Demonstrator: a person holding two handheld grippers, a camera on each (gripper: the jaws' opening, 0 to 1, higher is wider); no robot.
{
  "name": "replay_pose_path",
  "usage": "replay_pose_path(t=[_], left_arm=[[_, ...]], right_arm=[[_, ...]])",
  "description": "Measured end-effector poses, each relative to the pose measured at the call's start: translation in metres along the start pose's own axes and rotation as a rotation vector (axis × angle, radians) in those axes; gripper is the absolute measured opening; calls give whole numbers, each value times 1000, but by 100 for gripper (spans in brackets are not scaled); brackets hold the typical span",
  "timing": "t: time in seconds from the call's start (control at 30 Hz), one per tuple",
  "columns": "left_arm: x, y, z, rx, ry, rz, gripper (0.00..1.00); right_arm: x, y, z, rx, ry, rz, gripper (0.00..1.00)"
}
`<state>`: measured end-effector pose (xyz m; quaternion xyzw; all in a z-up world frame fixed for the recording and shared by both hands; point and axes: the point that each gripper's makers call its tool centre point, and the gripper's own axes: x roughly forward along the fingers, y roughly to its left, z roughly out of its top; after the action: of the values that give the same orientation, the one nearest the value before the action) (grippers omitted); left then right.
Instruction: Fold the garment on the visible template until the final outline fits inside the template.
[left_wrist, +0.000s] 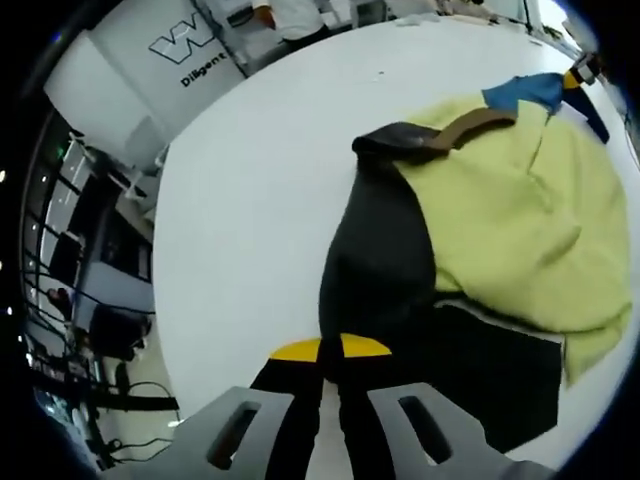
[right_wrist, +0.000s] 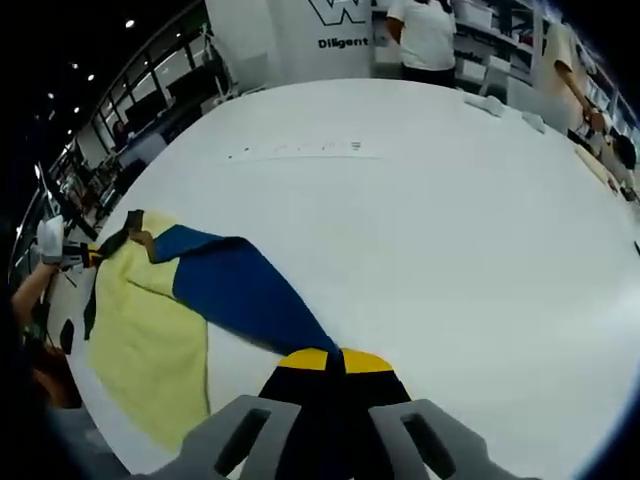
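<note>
The left gripper (left_wrist: 331, 352) pinches the black sleeve of the garment (left_wrist: 500, 230) between closed jaws; its yellow body spreads toward 2 o'clock. The right gripper (right_wrist: 333, 362) clamps the blue sleeve, which runs toward 10 o'clock. Beyond, the white table (right_wrist: 450, 200) lies open to its far edge.

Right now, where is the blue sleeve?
In the right gripper view, the blue sleeve lies on the white table, running from the yellow garment to the right gripper.
</note>
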<state>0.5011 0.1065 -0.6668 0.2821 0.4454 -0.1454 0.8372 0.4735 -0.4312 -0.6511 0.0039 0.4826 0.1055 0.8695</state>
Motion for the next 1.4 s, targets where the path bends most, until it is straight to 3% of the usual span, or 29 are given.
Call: replay_pose_path(t=[0.27, 0.5, 0.87, 1.07, 1.23, 1.4], left_arm=[[5, 8, 1, 2, 9, 10, 4], [0, 3, 1, 7, 8, 9, 4], [-8, 2, 5, -20, -12, 19, 11], [-20, 4, 18, -99, -82, -4, 30], [-27, 1, 36, -68, -156, -12, 43], [-28, -3, 43, -47, -157, -7, 57]], right_arm=[[5, -11, 6, -36, 20, -31, 0], [7, -21, 6, -77, 42, -83, 0], [7, -16, 11, -187, -3, -76, 0], [0, 0, 25, -210, -87, -38, 25], [-5, 29, 48, -275, -222, 22, 38], [-6, 50, 59, -363, -281, 33, 56]])
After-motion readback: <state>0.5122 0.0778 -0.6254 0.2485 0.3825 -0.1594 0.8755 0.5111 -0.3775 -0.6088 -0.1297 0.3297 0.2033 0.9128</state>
